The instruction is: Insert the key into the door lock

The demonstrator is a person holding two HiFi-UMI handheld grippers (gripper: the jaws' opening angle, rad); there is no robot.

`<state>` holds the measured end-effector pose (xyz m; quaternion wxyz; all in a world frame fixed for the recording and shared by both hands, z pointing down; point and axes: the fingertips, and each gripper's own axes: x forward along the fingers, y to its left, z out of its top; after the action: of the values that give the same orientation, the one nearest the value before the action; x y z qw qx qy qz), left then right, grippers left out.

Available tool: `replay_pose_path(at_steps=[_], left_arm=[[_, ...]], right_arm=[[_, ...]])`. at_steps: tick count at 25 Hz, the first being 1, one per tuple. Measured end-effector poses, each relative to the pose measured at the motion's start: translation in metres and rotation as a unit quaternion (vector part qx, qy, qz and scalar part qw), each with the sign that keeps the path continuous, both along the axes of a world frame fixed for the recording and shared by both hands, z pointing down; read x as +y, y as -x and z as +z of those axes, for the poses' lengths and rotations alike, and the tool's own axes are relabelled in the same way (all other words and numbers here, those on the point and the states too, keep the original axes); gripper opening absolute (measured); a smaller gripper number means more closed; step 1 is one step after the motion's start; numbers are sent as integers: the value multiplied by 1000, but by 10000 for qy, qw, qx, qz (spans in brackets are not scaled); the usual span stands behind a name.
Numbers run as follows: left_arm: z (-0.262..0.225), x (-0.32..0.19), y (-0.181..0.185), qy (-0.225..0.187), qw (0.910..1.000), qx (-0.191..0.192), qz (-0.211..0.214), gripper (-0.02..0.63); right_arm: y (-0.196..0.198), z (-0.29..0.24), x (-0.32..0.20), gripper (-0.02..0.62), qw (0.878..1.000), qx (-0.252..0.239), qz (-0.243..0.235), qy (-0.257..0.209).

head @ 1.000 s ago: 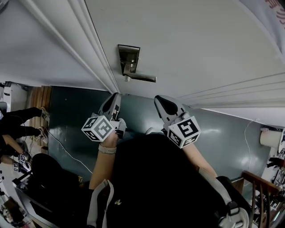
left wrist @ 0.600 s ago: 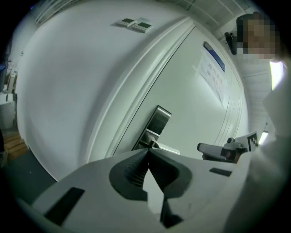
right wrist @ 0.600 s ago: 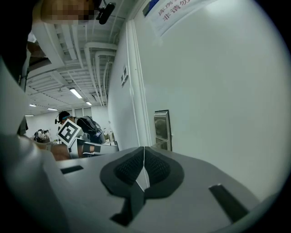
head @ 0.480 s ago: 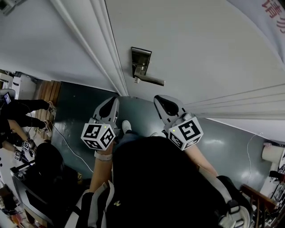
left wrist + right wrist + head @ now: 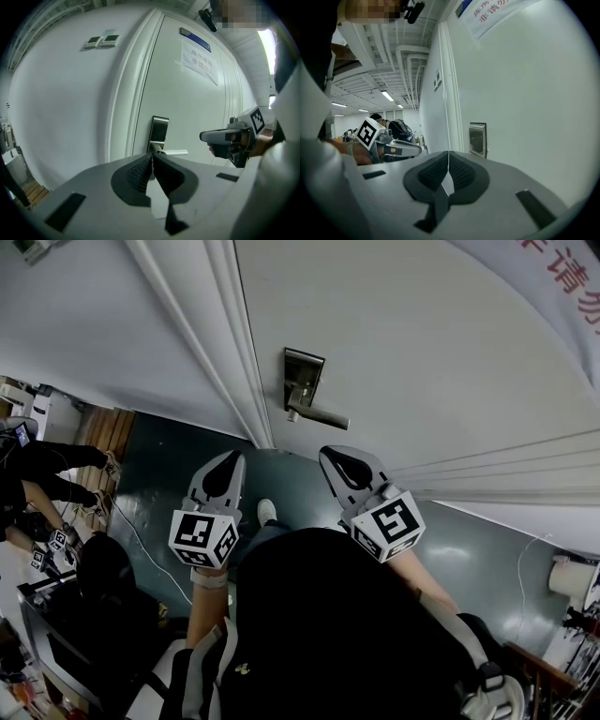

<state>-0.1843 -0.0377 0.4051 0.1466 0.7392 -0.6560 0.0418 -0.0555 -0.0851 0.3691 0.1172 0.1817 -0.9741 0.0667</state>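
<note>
Both grippers are held short of the door (image 5: 422, 343). The lock (image 5: 303, 382) lies beyond them and roughly between them. The left gripper (image 5: 228, 460) is closed, its pads pressed tip to tip, and nothing can be made out between them. The right gripper (image 5: 336, 458) is closed in the same way. No key is seen in any view, so it cannot be told which gripper, if either, carries it; a thin one could be hidden between the pads.

Should a key be pinched that deeply, little of its blade would project. The gripper's nose would probably meet the lock before the key was seated. No keyhole can be picked out on the lock, so an approach could easily be misaimed and the metal scraped. The handle (image 5: 321, 415) juts out to the right and might be knocked by the right gripper as it is brought in.

In the left gripper view the lock (image 5: 159, 129) is shown almost face on, with the handle (image 5: 174, 152) beneath it and the right gripper (image 5: 208, 136) alongside. In the right gripper view the lock (image 5: 477, 139) is seen only obliquely and no handle is made out. Only in the head view are both grippers shown apart from the door.
</note>
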Motion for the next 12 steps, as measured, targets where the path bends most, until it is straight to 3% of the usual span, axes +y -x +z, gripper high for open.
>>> replay_pose_path(at_steps=[12], left_arm=[[-11, 12, -7, -154, 9998, -137, 29, 9]], right_arm=[[11, -7, 19, 17, 9992, 143, -339, -170]])
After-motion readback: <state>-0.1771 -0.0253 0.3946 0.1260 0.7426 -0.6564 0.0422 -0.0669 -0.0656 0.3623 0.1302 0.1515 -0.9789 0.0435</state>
